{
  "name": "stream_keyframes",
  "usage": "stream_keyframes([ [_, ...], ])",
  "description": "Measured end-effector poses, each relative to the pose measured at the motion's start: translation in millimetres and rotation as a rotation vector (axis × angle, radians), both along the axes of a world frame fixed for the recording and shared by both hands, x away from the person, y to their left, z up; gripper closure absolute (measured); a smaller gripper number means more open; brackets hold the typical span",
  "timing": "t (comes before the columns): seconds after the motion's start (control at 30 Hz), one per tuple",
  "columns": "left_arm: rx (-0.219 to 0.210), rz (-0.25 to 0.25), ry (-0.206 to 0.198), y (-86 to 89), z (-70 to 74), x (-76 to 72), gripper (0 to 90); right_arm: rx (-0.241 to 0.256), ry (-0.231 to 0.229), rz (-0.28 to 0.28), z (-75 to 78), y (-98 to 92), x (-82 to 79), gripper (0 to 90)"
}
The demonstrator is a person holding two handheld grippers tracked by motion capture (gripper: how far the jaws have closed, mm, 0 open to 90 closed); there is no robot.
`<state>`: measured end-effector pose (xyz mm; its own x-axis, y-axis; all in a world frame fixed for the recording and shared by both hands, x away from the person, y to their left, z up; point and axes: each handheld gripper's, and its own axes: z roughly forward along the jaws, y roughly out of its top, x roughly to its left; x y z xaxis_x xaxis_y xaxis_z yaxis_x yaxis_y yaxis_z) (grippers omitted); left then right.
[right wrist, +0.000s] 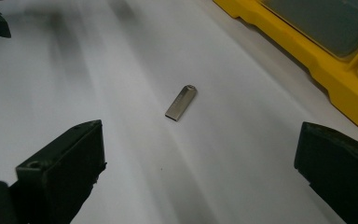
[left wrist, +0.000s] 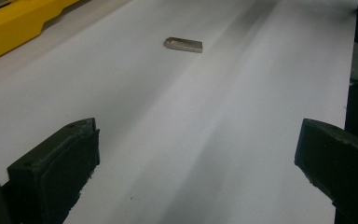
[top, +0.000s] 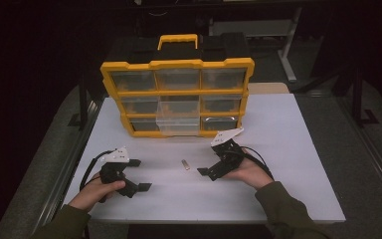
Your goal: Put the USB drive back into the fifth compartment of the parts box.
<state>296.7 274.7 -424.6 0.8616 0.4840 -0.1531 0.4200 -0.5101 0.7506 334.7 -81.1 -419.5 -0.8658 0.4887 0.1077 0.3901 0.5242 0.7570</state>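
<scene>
1. A white surface (top: 288,164) carries a yellow organizer (top: 177,97) with clear drawers, standing upright at the far side, its handle on top.
2. The middle drawer (top: 178,122) of the bottom rows sticks out toward the person; the others sit flush.
3. A small metal USB stick (top: 184,164) lies flat on the surface, in front of the organizer and well apart from it, between the two hand-held grippers.
4. The left hand-held gripper (top: 140,174) rests low at the near left, held by the left hand (top: 97,188); its jaws stand wide with nothing between them, pointing right toward the stick.
5. In the left gripper view the stick (left wrist: 183,44) lies far ahead of the jaws, with the organizer's yellow edge (left wrist: 14,28) at the upper left.
6. The right hand-held gripper (top: 208,167) is held by the right hand (top: 248,172), near the stick's right side; its jaws are wide and empty.
7. In the right gripper view the stick (right wrist: 181,102) lies ahead between the jaw lines, untouched, with the organizer (right wrist: 317,51) at the upper right.
</scene>
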Motion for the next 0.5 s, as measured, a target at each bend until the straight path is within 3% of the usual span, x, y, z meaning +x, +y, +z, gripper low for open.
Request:
stream_keyframes([
  [0.5,-0.003,0.000,-0.002,0.2,0.6,-0.1,0.0,-0.001,0.005,0.013,-0.7,11.3,4.5,1.2],
])
